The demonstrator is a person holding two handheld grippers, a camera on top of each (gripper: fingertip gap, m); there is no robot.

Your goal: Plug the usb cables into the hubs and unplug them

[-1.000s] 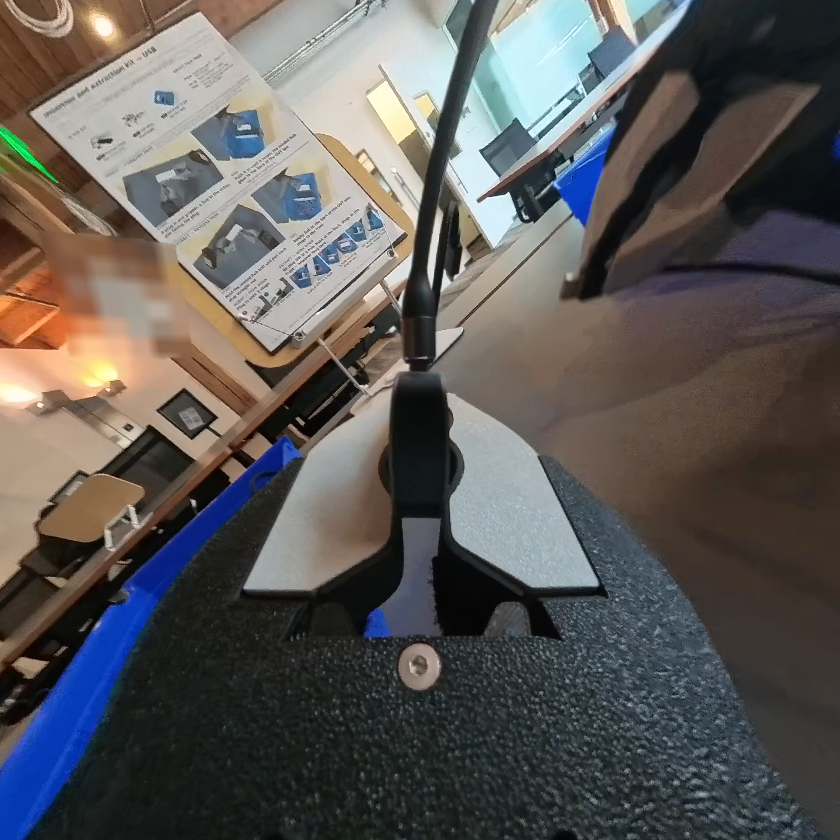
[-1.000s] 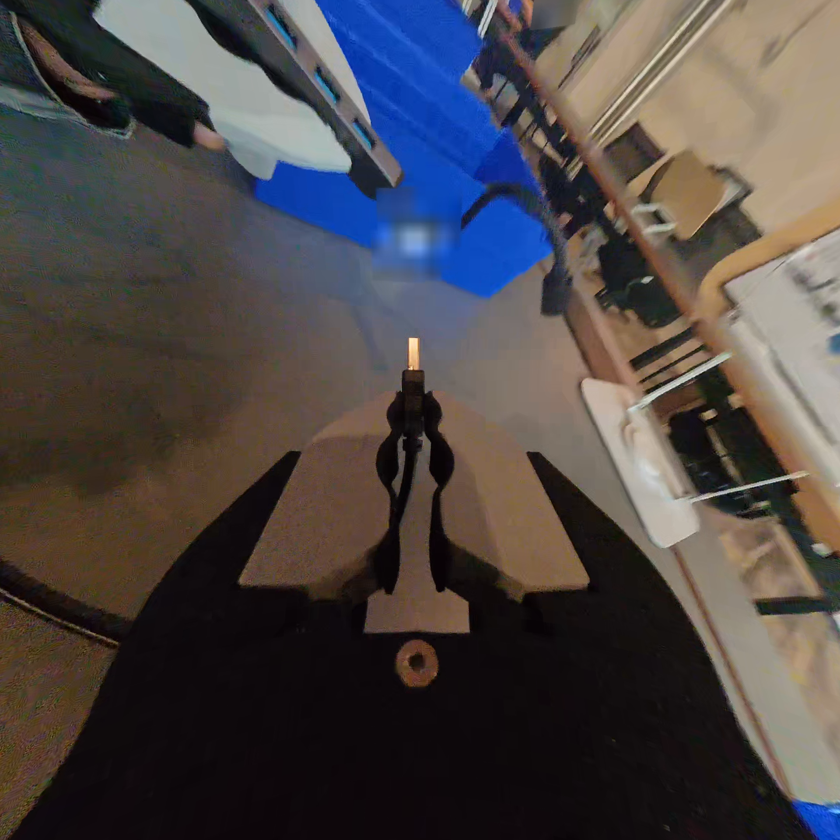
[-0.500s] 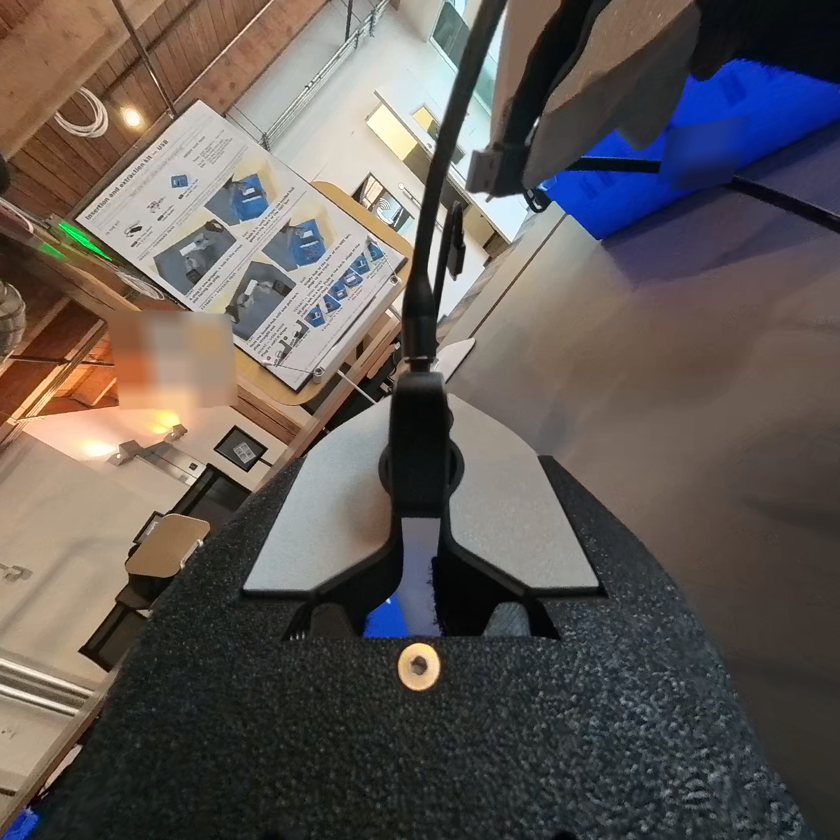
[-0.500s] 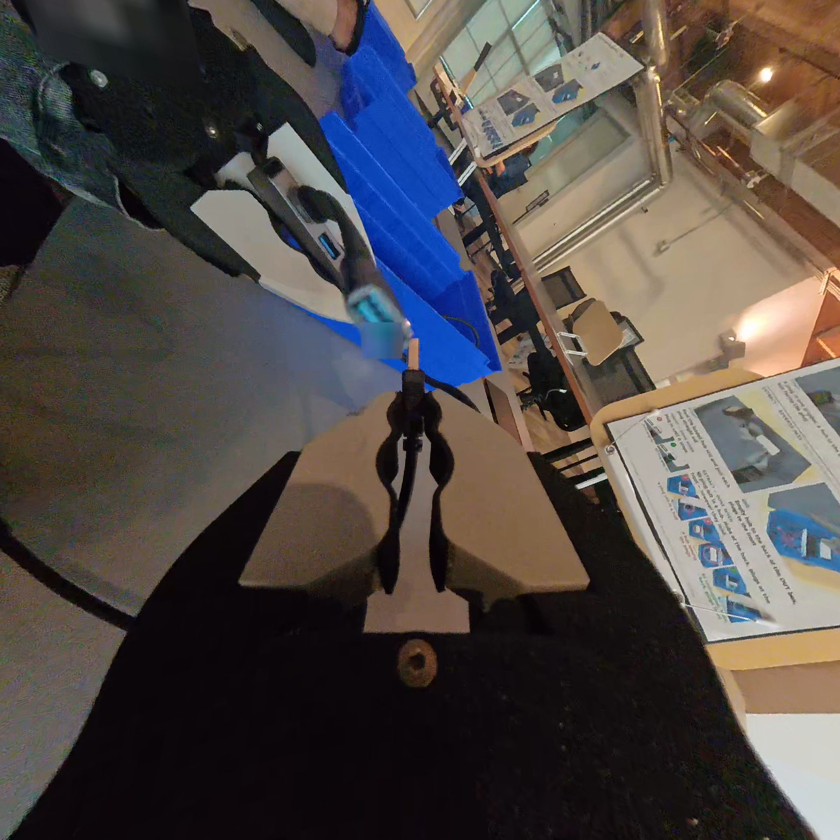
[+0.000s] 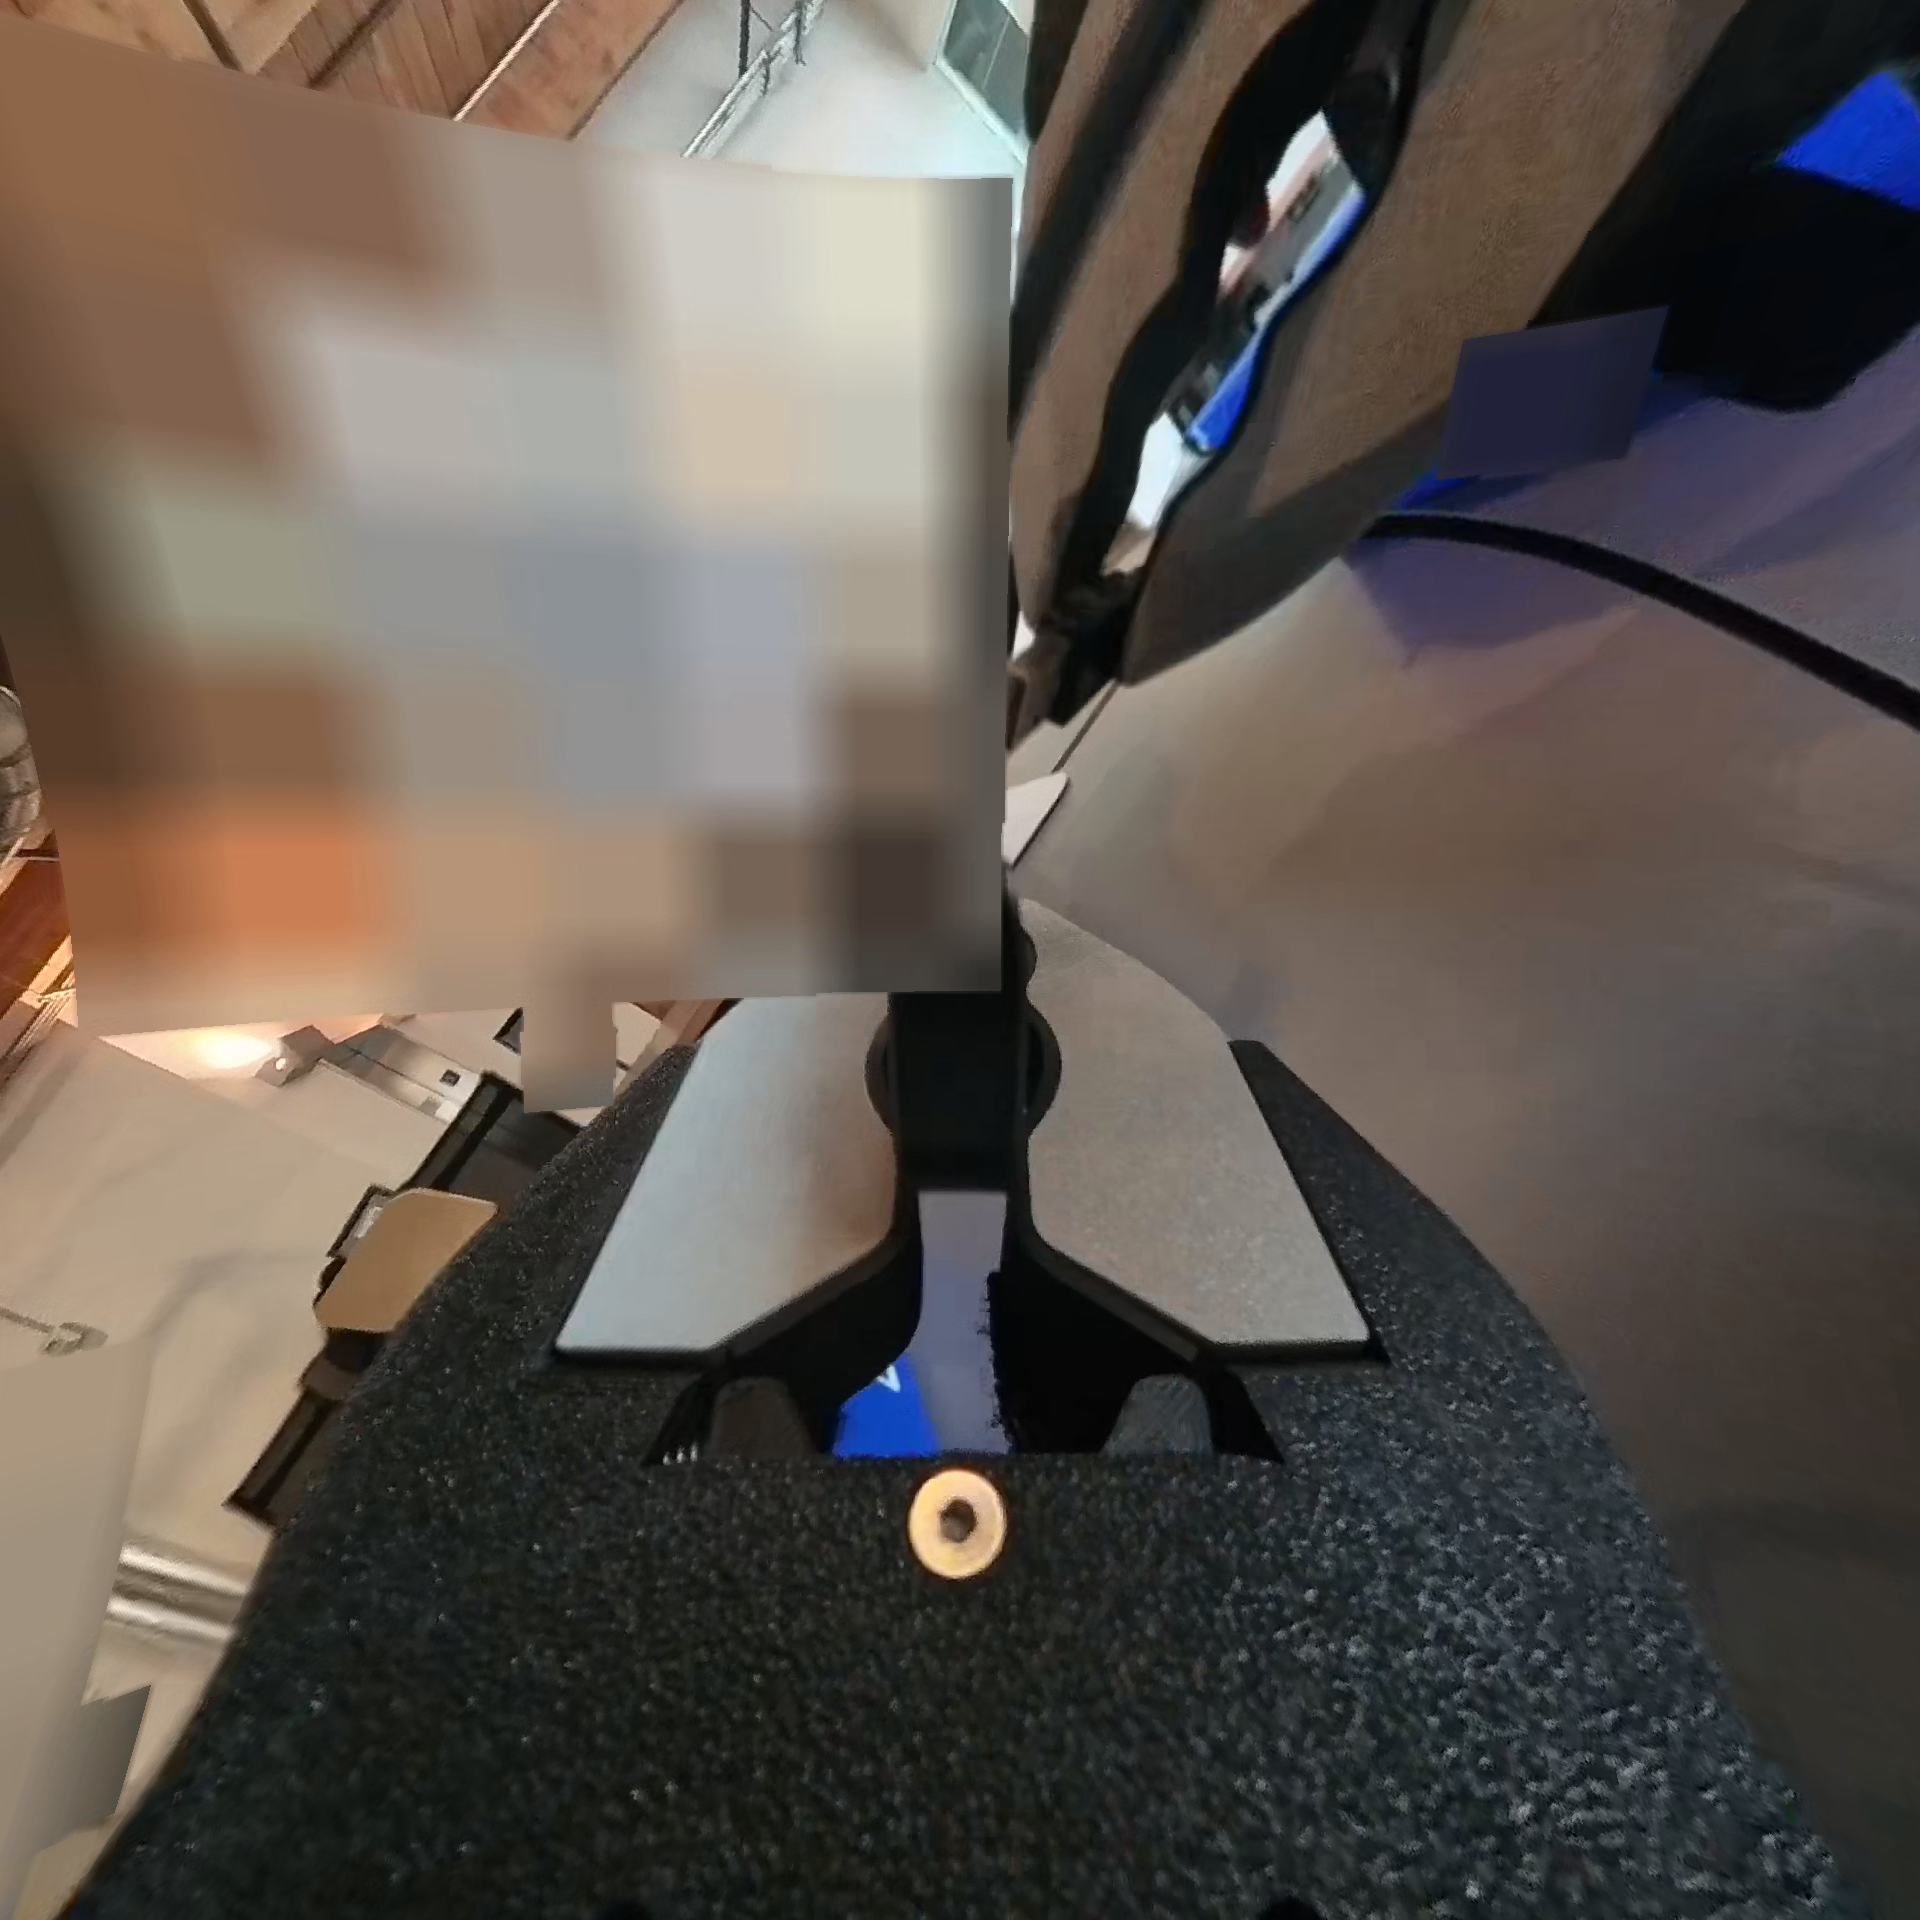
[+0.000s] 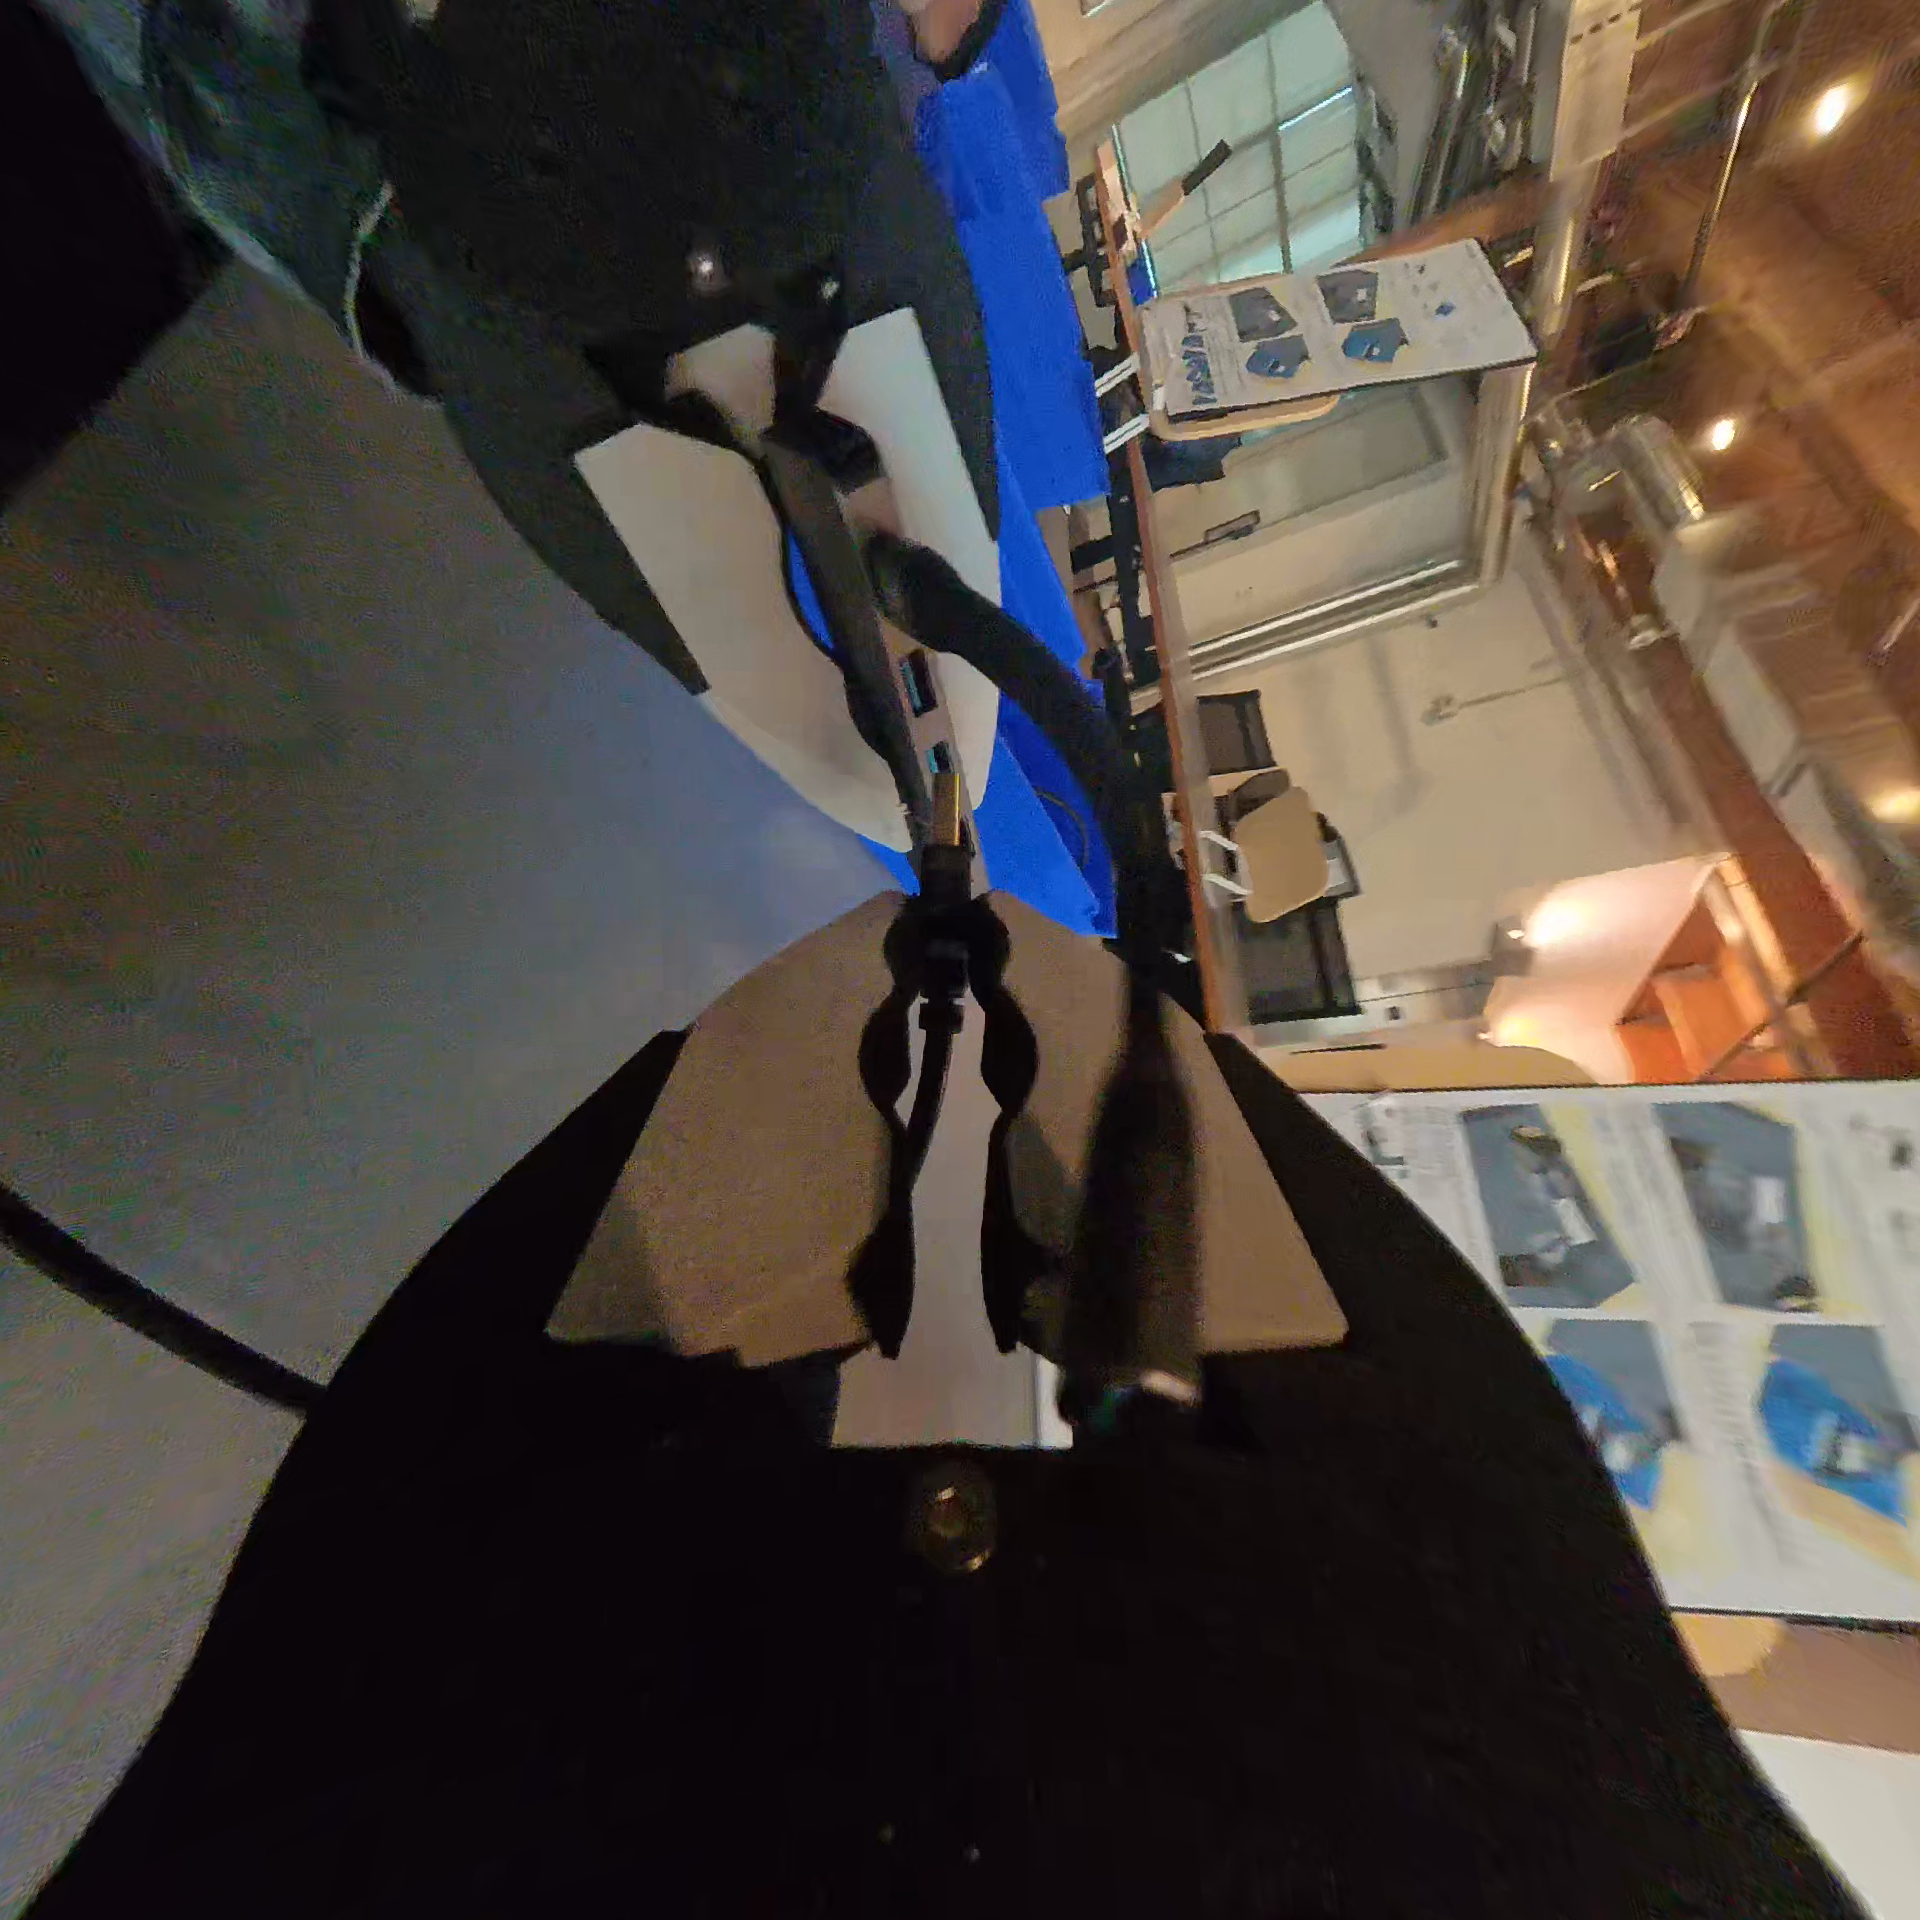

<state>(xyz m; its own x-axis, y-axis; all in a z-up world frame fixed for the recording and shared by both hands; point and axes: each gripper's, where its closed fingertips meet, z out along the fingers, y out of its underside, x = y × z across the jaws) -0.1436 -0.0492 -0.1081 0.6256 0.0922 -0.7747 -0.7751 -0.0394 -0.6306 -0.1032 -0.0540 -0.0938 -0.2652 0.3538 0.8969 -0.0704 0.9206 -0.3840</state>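
Both tongs are pinched on something. Right gripper (image 6: 943, 940) has its fingers pressed together on the USB plug (image 6: 943, 831), with the thin cable (image 6: 928, 1101) trailing back between them toward the camera. Left gripper (image 5: 954, 1049) clamps the dark hub (image 5: 951, 1101); in the right wrist view the same hub (image 6: 831, 582) shows as a long slim bar pinched by the left gripper's pale fingers (image 6: 707, 540).

What has changed: half a second ago the plug's metal tip sat just short of the hub's near end, and a second ago the two were well apart. Now the tip touches or overlaps that end, beside a blue port (image 6: 940, 756). I cannot tell whether it has entered a port or only rests against the housing. My judgement is that insertion is starting, not finished: most of the metal shell still shows.

The plug points away from the right camera, its long axis in line with the fingers, toward the far end of the scene. The hub's long axis runs from far left to near right in that view, so the plug meets it nearly end-on. The hub's thick cord (image 6: 997, 644) arcs off right, above the grey table (image 6: 312, 831) and before the blue bins (image 6: 1023, 343).
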